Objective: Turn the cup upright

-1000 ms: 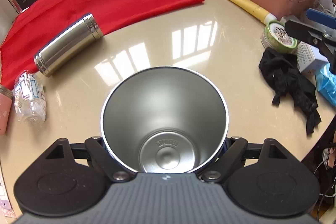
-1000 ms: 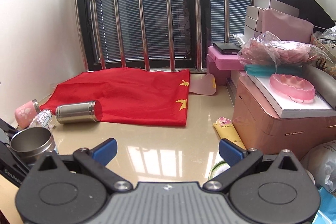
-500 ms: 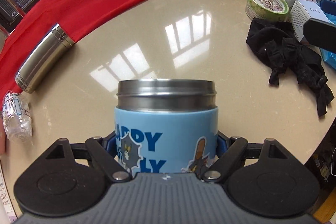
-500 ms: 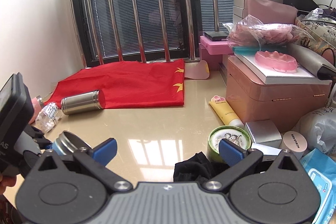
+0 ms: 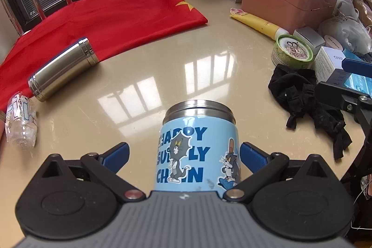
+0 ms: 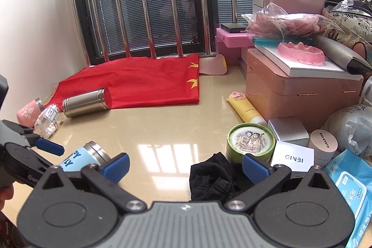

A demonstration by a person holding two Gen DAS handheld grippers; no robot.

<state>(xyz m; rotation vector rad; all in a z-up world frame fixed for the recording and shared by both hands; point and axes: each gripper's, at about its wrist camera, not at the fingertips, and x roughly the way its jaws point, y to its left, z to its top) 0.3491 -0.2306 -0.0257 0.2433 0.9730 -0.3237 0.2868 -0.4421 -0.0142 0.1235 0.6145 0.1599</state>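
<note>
- Cup (image 5: 197, 150) – light blue with cartoon stickers and a steel rim – stands on the beige table (image 5: 209, 76), rim up, between the fingers of the left gripper (image 5: 183, 155).
- Left gripper's jaws are spread wide: the blue pad (image 5: 116, 152) on one side stands clear of the cup; the other sits just beside it, contact unclear.
- Cup's base is hidden behind the gripper body.
- Right gripper (image 6: 184, 165) hangs open and empty above a black cloth (image 6: 214, 178).
- From the right wrist view the cup (image 6: 76, 158) is half hidden and looks tilted.
</note>
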